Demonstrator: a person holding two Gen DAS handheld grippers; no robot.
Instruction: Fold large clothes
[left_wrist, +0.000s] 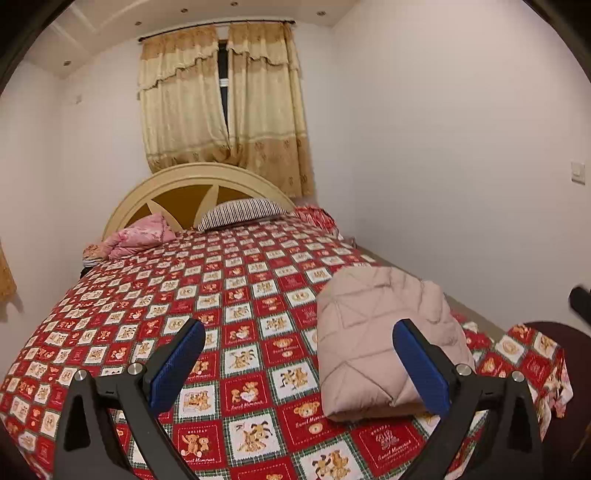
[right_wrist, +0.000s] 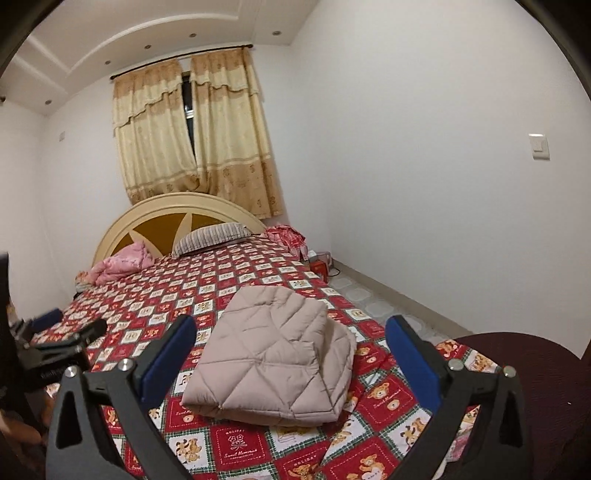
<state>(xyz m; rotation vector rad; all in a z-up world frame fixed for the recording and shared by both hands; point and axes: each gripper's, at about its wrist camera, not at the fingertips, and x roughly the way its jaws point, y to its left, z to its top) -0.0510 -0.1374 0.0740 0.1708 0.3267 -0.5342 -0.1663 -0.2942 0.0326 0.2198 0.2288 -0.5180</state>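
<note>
Two blue-padded fingers of the left gripper (left_wrist: 299, 354) are seen spread wide in the left wrist view, nothing held between them; the quilted beige garment (left_wrist: 384, 343) lies folded on the bed (left_wrist: 236, 280), towards its right edge, partly hidden behind the right finger. In the right wrist view the right gripper (right_wrist: 290, 360) is likewise spread apart and empty, the garment framed between its fingers (no loose sleeve is seen). The folding is judged essentially finished; at most a final pressing or squaring may be called for.
</note>
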